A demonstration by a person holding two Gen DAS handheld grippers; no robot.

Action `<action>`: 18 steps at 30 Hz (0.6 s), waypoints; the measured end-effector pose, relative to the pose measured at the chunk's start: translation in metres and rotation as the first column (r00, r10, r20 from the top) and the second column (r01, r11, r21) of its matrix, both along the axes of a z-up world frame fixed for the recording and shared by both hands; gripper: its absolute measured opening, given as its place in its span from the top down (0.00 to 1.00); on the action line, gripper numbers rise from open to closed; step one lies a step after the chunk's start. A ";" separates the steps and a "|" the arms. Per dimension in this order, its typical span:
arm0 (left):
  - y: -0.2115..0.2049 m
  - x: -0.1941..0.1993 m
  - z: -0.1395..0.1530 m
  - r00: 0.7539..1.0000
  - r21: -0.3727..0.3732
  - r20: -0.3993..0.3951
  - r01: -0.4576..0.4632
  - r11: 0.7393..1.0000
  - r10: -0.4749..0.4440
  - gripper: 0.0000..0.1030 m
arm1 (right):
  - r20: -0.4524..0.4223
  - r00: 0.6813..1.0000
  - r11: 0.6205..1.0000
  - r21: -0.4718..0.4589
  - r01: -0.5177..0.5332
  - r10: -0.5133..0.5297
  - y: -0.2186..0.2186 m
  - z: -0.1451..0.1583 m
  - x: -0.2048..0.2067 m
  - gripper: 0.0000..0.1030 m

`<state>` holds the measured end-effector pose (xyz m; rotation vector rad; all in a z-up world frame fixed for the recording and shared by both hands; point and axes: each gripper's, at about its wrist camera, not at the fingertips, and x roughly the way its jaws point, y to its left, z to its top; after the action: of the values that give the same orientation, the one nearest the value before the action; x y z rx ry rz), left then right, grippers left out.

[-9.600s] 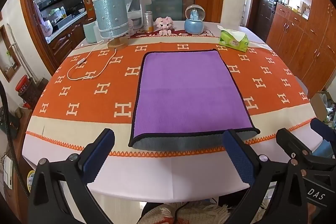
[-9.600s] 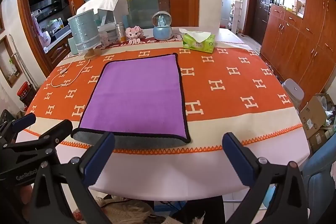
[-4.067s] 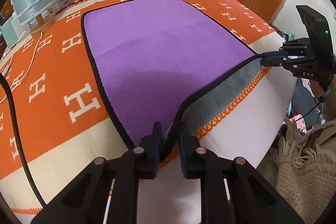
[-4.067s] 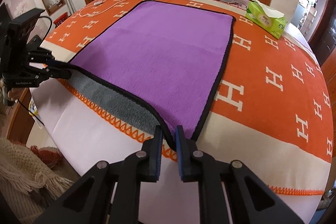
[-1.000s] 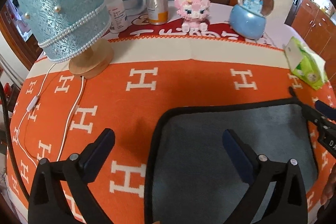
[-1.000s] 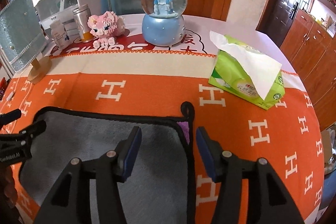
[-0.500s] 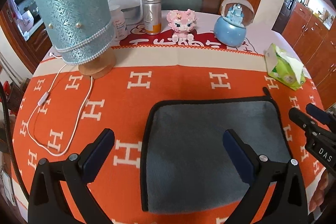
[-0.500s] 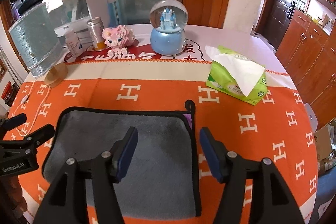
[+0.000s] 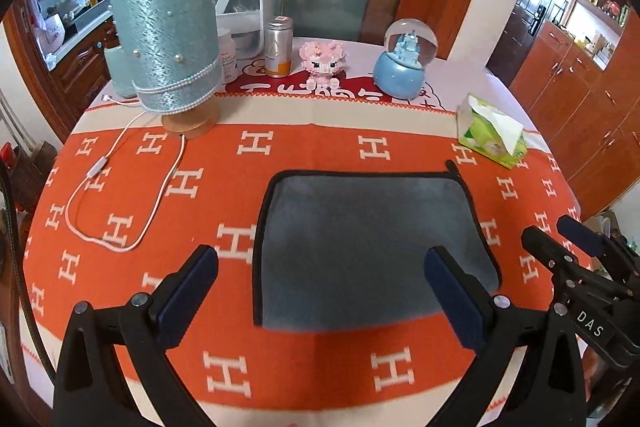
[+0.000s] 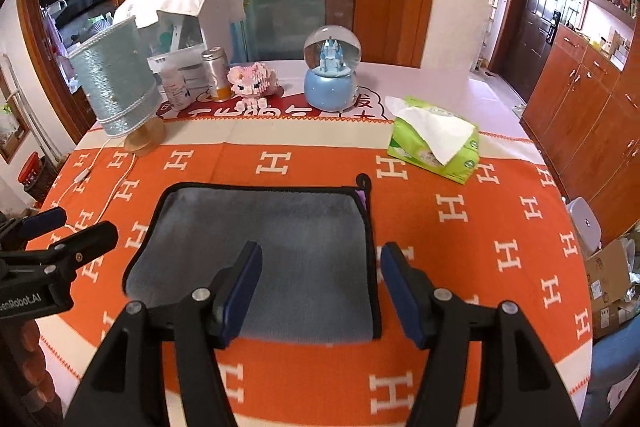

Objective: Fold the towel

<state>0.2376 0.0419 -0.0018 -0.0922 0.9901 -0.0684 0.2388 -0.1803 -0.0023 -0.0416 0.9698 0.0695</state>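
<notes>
Left wrist view: the towel (image 9: 372,247) now lies folded in half, grey side up, on the orange tabletop (image 9: 320,147), where seconds ago it was spread purple side up. Both grippers have let go and pulled back toward 6 o'clock; the left gripper (image 9: 320,291) stands wide, the right gripper (image 10: 320,291) narrower but holding nothing. One fold looks done; a second likely remains.

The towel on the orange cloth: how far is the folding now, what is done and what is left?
Done: the towel lies folded once, grey side up, with a sliver of purple at its far right corner. In hand: nothing; the left hand-held gripper and the right hand-held gripper are both open above it. Left: probably a second fold, if a smaller stack is wanted.
</notes>
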 end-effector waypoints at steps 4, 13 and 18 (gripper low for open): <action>-0.003 -0.027 0.014 1.000 0.005 0.015 0.002 1.000 -0.002 0.01 | 0.010 1.000 1.000 0.005 0.000 0.000 -0.005 0.012 -0.022 0.40; -0.009 -0.085 0.032 1.000 0.009 0.015 -0.001 1.000 0.001 0.01 | 0.005 1.000 1.000 0.007 0.013 -0.013 -0.013 0.027 -0.077 0.40; -0.008 -0.112 0.034 1.000 -0.010 0.008 -0.004 1.000 0.005 0.01 | 0.000 1.000 1.000 -0.005 0.010 -0.010 -0.014 0.030 -0.104 0.40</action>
<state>0.1260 0.0343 0.0322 -0.1035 0.9820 -0.0696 0.1346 -0.1941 0.0281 -0.0415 0.9699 0.0579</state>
